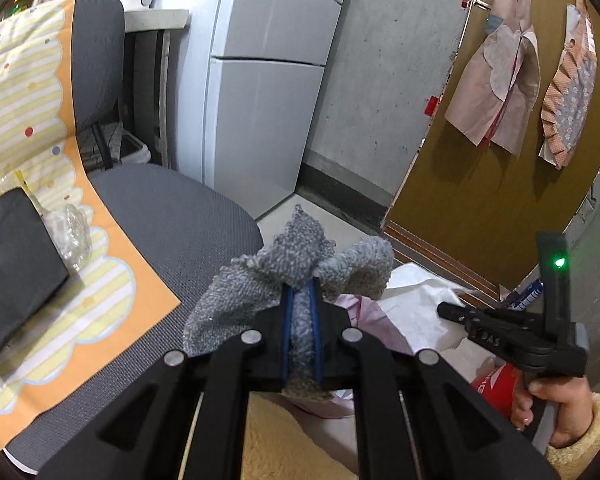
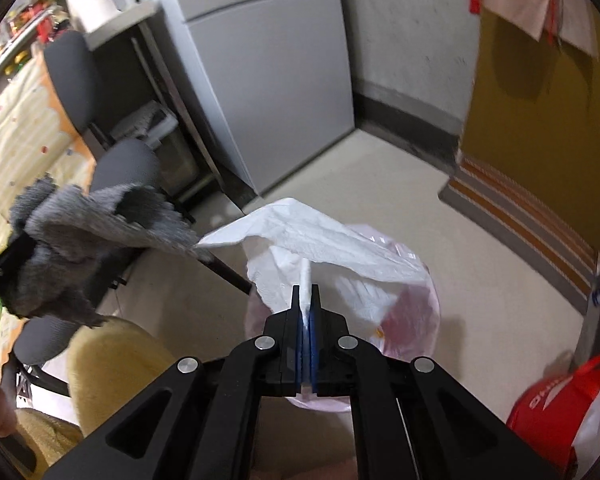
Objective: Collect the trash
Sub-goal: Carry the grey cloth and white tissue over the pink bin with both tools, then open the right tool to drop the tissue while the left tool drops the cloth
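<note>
While left fingers [image 1: 300, 300] pinch grey cloth [image 1: 300, 264], right fingers [image 2: 306, 300] clamp crumpled (white) tissue [image 2: 320, 240].

Fuzzy grey cloth [image 1: 300, 276]; crinkled white tissue [image 2: 320, 240]; thin glossy pink bag [image 2: 412, 312]

cloth [image 1: 292, 276]: speckled grey | tissue [image 2: 324, 240]: white | bin liner [image 2: 416, 312]: translucent pink | tabletop cover [image 1: 24, 92]: yellow-white stripes, coloured dots, orange border | chair [image 1: 168, 216]: grey | door [image 1: 480, 184]: mustard | bag [image 2: 552, 404]: red, white lettering | claw pads: blue
</note>
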Demonstrator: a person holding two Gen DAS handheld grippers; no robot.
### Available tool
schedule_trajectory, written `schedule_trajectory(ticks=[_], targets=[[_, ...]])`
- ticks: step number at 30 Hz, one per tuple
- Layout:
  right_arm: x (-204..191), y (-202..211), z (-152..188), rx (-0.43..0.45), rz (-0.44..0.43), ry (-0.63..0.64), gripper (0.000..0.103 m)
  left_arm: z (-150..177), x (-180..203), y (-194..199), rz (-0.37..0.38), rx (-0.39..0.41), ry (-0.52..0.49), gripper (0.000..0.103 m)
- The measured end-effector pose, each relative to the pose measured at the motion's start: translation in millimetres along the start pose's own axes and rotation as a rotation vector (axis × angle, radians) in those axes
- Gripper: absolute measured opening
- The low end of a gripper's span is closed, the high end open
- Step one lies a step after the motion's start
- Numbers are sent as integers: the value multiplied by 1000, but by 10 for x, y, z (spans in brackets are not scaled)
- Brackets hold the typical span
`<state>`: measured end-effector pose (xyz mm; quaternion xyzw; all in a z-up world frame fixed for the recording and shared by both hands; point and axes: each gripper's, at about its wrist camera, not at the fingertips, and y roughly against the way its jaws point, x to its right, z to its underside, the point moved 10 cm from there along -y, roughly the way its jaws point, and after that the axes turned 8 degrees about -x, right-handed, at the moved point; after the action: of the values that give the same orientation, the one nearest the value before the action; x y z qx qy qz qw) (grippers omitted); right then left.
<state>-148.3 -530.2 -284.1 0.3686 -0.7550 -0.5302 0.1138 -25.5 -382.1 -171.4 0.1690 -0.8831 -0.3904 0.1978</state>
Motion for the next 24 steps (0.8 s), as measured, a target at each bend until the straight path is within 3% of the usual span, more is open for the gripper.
schedule_trajectory(ticks=[9,11,12,24], targets=[[172,-407,133,-106,12,-54,7,54,8,-57,11,-24,2,7],[198,-430,143,-114,10,-64,16,58,-3,-59,12,-26,6,7],[221,-441,146,-116,16,-68,27,56,-7,-60,14,-28,8,7],[169,-54,-39,-25,14,-58,30,84,85,-92,46,-53,-8,7]])
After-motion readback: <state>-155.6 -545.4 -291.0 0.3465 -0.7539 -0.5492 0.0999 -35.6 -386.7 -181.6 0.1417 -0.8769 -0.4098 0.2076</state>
